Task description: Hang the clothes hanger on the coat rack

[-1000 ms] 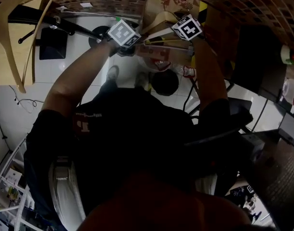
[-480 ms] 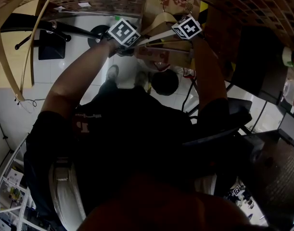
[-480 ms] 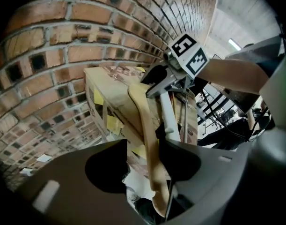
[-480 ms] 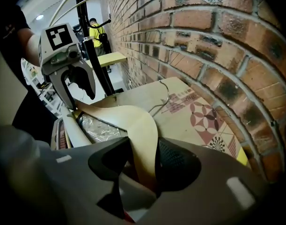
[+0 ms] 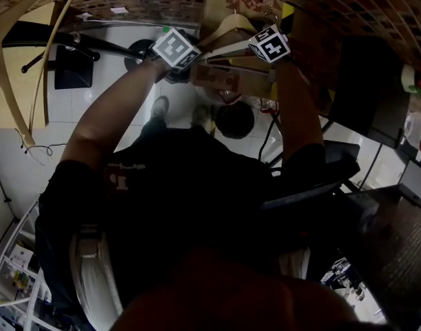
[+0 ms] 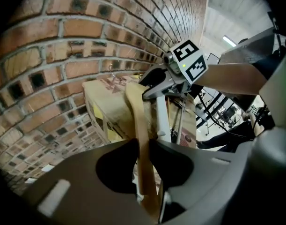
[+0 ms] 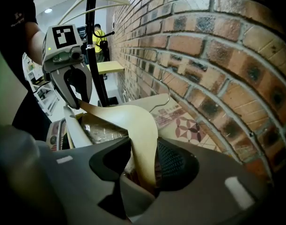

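Wooden hanger (image 7: 133,118) lies just above a cardboard box (image 6: 103,107), spanning between both claws. It is well clear of the coat rack (image 7: 92,27), which stands beyond the box along the brick wall (image 7: 203,55). Over the box, the left claw (image 6: 143,142) has just been closing and pinches one thin arm of the hanger, while the right claw (image 7: 143,143) has just been closing a little and is not gripping: its jaws are wide, one against the hanger's broader arm, a sliver of gap at the other pad.
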The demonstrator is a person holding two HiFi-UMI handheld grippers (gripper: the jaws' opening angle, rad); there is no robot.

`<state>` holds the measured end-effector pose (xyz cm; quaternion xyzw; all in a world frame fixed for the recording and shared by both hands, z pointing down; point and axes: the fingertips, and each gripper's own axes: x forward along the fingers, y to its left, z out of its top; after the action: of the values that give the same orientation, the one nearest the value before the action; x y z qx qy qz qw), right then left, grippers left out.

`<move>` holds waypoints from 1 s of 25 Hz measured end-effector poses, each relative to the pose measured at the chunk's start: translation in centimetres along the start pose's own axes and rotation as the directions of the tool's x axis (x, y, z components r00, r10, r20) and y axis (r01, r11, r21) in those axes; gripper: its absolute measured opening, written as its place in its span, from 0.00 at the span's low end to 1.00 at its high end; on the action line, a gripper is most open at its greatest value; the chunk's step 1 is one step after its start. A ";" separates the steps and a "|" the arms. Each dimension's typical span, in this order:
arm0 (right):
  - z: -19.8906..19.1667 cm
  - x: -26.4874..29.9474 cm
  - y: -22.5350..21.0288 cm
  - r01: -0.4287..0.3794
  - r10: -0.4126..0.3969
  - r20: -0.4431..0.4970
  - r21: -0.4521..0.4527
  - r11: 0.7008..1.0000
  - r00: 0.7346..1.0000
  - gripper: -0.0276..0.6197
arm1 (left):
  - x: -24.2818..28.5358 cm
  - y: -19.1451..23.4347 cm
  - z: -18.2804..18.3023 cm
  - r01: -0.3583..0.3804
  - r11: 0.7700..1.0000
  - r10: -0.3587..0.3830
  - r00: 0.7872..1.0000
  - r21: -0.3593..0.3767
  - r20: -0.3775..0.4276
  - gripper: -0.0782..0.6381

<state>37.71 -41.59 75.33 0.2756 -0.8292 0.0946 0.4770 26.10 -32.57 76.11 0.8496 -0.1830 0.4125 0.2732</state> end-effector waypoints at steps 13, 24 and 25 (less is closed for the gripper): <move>5.3 -6.1 -4.0 0.240 -0.251 0.277 0.070 0.968 0.927 0.33 | -6.1 0.7 7.1 -0.347 0.893 0.297 0.933 0.286 0.204 0.22; 7.5 -9.6 -4.5 0.297 -0.317 0.357 0.113 0.948 0.879 0.34 | -10.0 -0.6 9.7 -0.452 0.810 0.348 0.883 0.374 0.315 0.22; 7.8 -10.1 -4.4 0.298 -0.323 0.369 0.124 0.946 0.872 0.34 | -10.5 -0.9 9.9 -0.464 0.796 0.352 0.877 0.388 0.326 0.22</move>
<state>38.34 -44.75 62.24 0.4331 -0.8480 -0.0132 0.3051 26.32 -37.03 62.35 0.8721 -0.2927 0.3884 -0.0534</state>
